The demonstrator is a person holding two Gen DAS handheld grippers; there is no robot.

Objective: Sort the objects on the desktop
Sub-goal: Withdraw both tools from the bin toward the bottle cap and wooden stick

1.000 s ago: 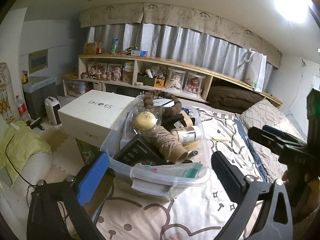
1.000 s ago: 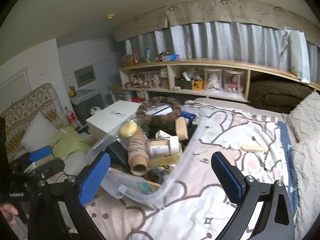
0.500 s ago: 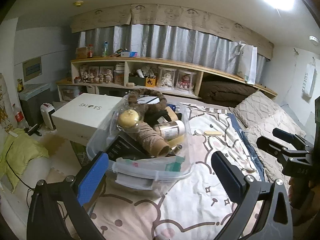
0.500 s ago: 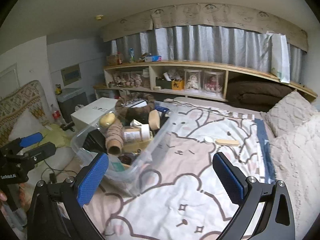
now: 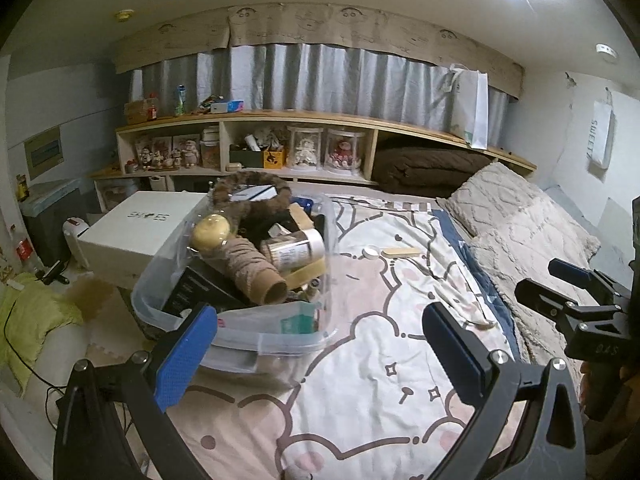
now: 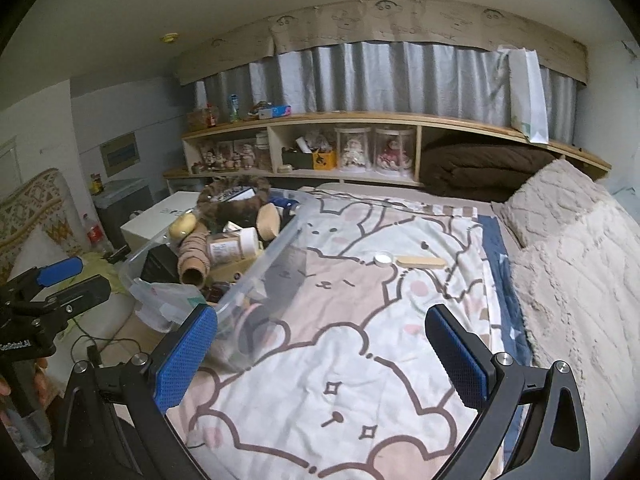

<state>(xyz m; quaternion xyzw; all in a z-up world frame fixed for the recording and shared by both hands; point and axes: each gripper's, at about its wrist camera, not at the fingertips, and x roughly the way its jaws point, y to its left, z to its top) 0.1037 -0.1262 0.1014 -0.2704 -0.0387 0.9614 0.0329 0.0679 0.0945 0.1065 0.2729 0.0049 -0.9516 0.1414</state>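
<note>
A clear plastic bin sits on the bed's left side, heaped with a twine spool, a labelled jar, a yellow ball, a furry brown ring and black boxes. A white lid and a wooden stick lie on the sheet beyond. My left gripper is open and empty, near the bin's front corner. My right gripper is open and empty over the sheet, right of the bin.
The bed has a cartoon-print sheet, with textured pillows on the right. A white shoe box stands left of the bin. A long wooden shelf with dolls and a brown blanket runs along the far wall.
Both grippers have drawn back from the bin and swung right, so it looks smaller and more of the sheet shows. Both stay open and empty.
</note>
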